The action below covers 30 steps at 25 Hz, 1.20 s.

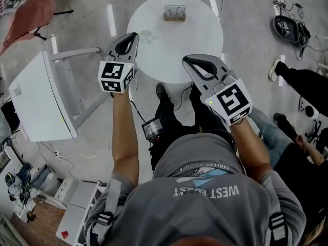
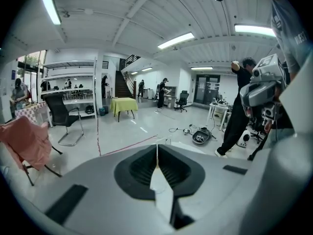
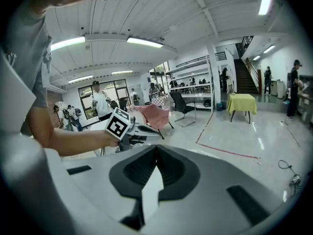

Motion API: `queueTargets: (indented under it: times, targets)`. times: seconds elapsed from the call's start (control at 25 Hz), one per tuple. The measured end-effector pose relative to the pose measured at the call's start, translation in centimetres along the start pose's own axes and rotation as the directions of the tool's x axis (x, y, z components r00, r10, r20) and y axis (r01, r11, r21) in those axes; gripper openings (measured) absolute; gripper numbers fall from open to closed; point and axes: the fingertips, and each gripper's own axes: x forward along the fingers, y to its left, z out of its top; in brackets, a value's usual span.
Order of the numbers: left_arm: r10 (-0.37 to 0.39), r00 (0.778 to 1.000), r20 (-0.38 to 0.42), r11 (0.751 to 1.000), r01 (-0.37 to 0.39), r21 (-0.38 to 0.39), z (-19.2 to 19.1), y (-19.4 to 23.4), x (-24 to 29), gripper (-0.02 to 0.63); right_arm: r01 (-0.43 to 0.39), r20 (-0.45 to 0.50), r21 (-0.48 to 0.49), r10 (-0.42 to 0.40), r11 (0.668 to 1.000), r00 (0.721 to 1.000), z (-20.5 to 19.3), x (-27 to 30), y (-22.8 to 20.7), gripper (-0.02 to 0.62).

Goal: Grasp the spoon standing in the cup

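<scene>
In the head view a round white table (image 1: 200, 29) stands ahead of me. At its far side sits a small holder (image 1: 174, 13) with several thin upright things in it; I cannot make out a spoon. A clear glass (image 1: 146, 36) rests near the table's left edge. My left gripper (image 1: 134, 35) hovers just left of that glass, jaws shut and empty. My right gripper (image 1: 185, 60) hangs over the table's near edge, also shut with nothing between its jaws. Each gripper view shows only its own closed jaws, left gripper (image 2: 157, 146) and right gripper (image 3: 156, 147), against the room.
A white stand (image 1: 41, 101) lies tipped on the floor to the left, with a pink-draped chair (image 1: 25, 14) behind it. On the right are another person's legs (image 1: 302, 81), a dark device (image 1: 289, 27) and cables. My own legs and a small box (image 1: 152, 128) are below the table.
</scene>
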Motion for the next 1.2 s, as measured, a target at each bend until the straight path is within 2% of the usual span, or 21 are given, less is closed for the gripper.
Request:
queueTargets:
  times: [0.24, 0.36, 0.76, 1.04, 1.2]
  targets:
    - [-0.002, 0.999, -0.037, 1.0, 0.002, 0.001, -1.5, 0.5, 1.4, 0.005, 0.0, -0.022, 0.042, 0.001, 0.999, 1.0, -1.2, 0.1, -0.1, 0.003]
    - [0.002, 0.998, -0.062, 1.0, -0.002, 0.009, -2.3, 0.8, 2.3, 0.046, -0.004, -0.032, 0.044, 0.005, 0.999, 0.999, -1.8, 0.1, -0.3, 0.003]
    - [0.002, 0.986, -0.167, 0.998, 0.007, 0.055, -6.1, 1.2, 5.3, 0.117, -0.017, -0.06, 0.056, 0.02, 0.998, 0.998, -3.6, 0.6, -0.4, 0.003]
    - [0.01, 0.979, -0.202, 0.997, 0.005, 0.074, -7.6, 1.6, 6.1, 0.121, -0.002, -0.079, 0.113, 0.011, 0.994, 0.997, -4.6, 0.6, -0.5, 0.003]
    - [0.013, 0.977, -0.212, 0.997, 0.004, 0.075, -8.1, 1.8, 6.4, 0.121, -0.018, -0.083, 0.081, 0.025, 0.997, 0.996, -5.1, 0.5, -0.4, 0.003]
